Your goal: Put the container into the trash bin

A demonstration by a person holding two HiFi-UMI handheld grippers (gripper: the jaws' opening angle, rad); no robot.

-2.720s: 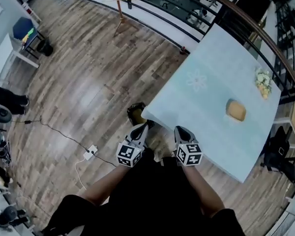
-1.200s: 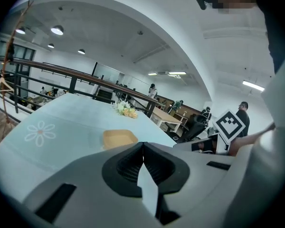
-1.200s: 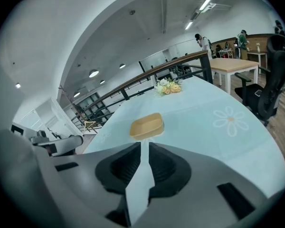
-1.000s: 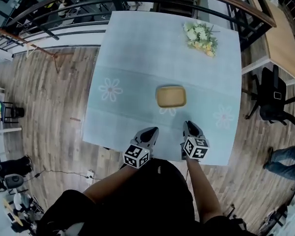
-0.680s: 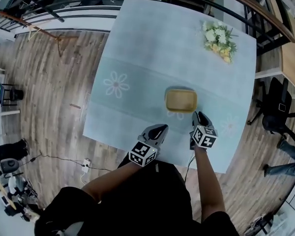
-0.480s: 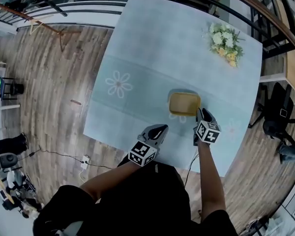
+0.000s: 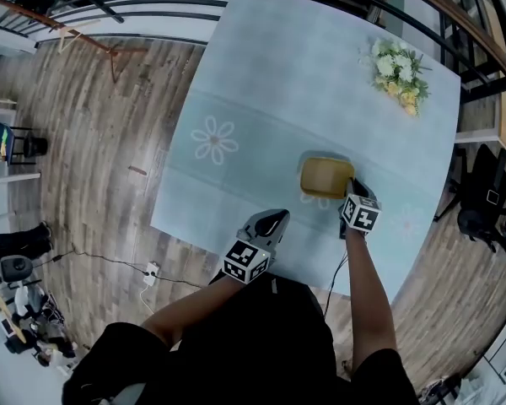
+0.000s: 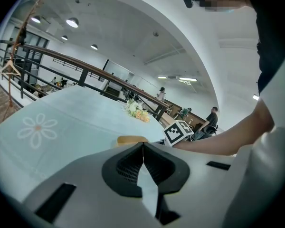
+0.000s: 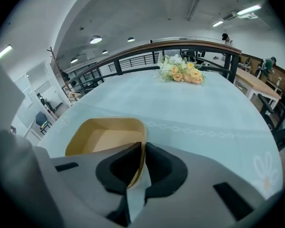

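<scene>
A shallow tan container (image 7: 325, 177) sits empty on the pale blue table (image 7: 304, 74), near its front right side. My right gripper (image 7: 352, 186) is at the container's near right corner. In the right gripper view the container (image 9: 102, 139) has its thin side wall between the jaws of the right gripper (image 9: 143, 146), which are closing and pinch it. My left gripper (image 7: 278, 218) hovers over the table's near edge, left of the container and apart from it. In the left gripper view, the left gripper (image 8: 142, 144) is shut with nothing in it, and the container (image 8: 130, 139) shows just beyond.
A bunch of white and yellow flowers (image 7: 398, 74) lies at the table's far right corner. A dark railing (image 9: 133, 56) runs behind the table. A black chair (image 7: 481, 209) stands on the wood floor to the right. No trash bin shows in any view.
The head view swung from the floor onto the table. My right gripper reached forward and down to the container's near right edge. The left gripper moved a little forward.
</scene>
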